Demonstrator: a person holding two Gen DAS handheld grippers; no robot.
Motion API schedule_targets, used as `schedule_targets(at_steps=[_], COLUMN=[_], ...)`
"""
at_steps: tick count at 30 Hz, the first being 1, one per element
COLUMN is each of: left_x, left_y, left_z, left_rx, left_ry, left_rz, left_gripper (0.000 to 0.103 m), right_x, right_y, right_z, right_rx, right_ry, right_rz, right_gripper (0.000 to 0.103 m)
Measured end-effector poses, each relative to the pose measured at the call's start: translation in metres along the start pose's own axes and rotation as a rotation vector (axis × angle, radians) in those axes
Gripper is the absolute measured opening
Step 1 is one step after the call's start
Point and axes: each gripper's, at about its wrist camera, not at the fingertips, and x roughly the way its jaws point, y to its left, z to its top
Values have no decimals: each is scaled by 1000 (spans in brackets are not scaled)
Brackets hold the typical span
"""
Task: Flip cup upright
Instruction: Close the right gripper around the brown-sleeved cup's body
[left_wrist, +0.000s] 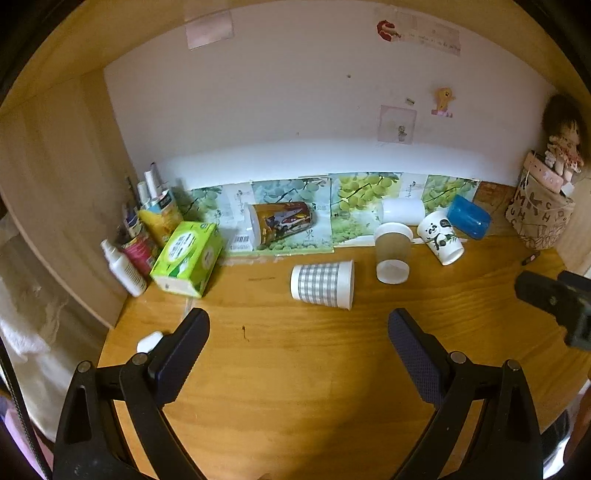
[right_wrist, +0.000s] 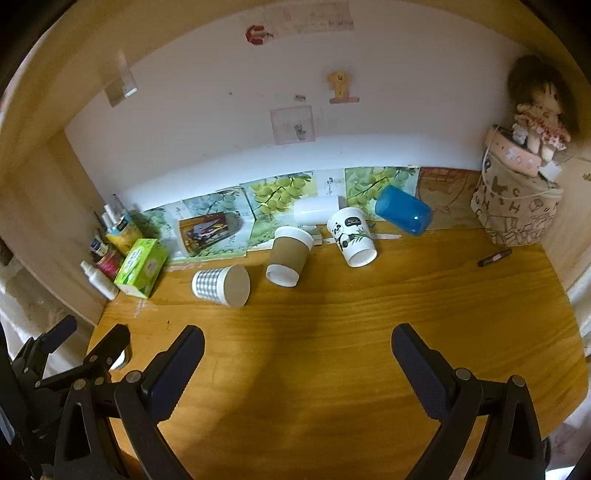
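Observation:
Several cups lie on their sides on the wooden desk (left_wrist: 295, 369). A grey checked paper cup (left_wrist: 322, 283) (right_wrist: 221, 285) lies nearest. Beyond it lie a brown-sleeved cup (left_wrist: 393, 252) (right_wrist: 289, 255), a panda cup (left_wrist: 440, 237) (right_wrist: 352, 236), a blue cup (left_wrist: 468, 216) (right_wrist: 403, 209), a white cup (left_wrist: 403, 211) (right_wrist: 317, 210) and a picture-printed cup (left_wrist: 281, 221) (right_wrist: 207, 232). My left gripper (left_wrist: 299, 328) is open and empty, just short of the checked cup. My right gripper (right_wrist: 298, 345) is open and empty, further back from the cups.
A green tissue box (left_wrist: 187, 257) (right_wrist: 142, 266) and several bottles (left_wrist: 125, 269) stand at the back left. A printed fabric pouch (right_wrist: 515, 203) with a doll (right_wrist: 539, 110) on it stands at the back right. A small dark stick (right_wrist: 494, 257) lies near it.

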Motion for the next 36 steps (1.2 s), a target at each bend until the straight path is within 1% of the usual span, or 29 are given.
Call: schedule_targets(at_steps=[3,5,9,14,17,19,21,31,36], left_x=[15,26,52,75,84,89,92,105,109], left_y=[0,-4,-12,-17,-17,-17,-16,-5,-4], left_z=[2,1,-1,-6,-9,-11,-14,-17,-17], left_rx=[25,47,81,96,109,121,131,125,126], left_ry=[0,2,30,70,86,95,98,120,121], left_rz=[-36,-52,-103,-153,-176,-187,-193,-216,-218], left_gripper=[98,98,98,98,98,98,98,98,98], right_x=[24,39,77,121,148,169,190,250,270], right_y=[3,7,10,10,12,12,10,1,4], right_z=[10,17,36,54,62,69,75,97,99], right_rx=[14,13,17,39,31,34,46,95,95], right_ry=[6,2,0,33,78,129,188,346,394], right_rz=[-8,-10,-27,-43,-36,-14,5,25,13], right_gripper=[98,98,98,98,97,90,87,86,86])
